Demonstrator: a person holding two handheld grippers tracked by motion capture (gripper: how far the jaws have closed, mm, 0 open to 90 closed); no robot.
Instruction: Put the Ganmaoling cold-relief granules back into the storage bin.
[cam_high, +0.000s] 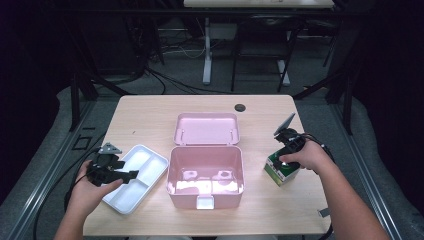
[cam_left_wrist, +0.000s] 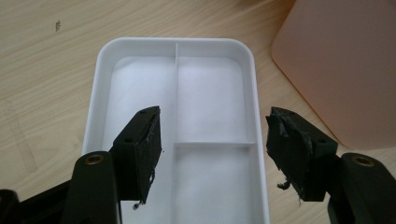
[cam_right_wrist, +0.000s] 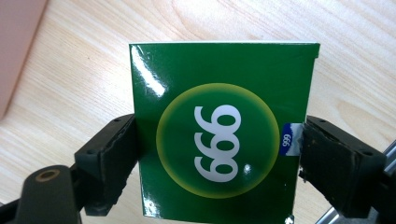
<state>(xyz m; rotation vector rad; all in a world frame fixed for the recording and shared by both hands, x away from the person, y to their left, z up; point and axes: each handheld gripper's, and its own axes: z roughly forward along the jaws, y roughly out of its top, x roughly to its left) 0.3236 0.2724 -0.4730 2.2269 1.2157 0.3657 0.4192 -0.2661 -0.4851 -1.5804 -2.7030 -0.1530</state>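
**Right gripper clamped on the green box, left one hanging wide over the tray**

I'm looking down from the high view and my right gripper (cam_high: 284, 156) sits on top of the green box (cam_high: 281, 170), which stands on the wooden table (cam_high: 150, 112) just to the right of the pink case (cam_high: 205, 176). Switching to the right gripper view: the box (cam_right_wrist: 219, 126) fills the gap between the two black jaws, one pad pressed against each side wall, the white "999" in its yellow-ringed circle reading upside down to me. So that gripper (cam_right_wrist: 218, 158) is pinching the box, and the box's far edge lies against bare wood grain.

Over on the other side, my left gripper (cam_high: 116, 172) hovers above the white tray (cam_high: 150, 162), which lies tilted on the table just beside the case's left wall. In the left gripper view the jaws stand spread well apart, nothing between them, with the tray (cam_left_wrist: 100, 84) directly below and its thin dividers splitting it into three compartments. That gripper (cam_left_wrist: 213, 135) is over the tray's near end; a corner of the pink case (cam_left_wrist: 341, 65) shows to the right.

The case stands open, its lid (cam_high: 206, 128) lying flat behind it, interior glossy under the light.
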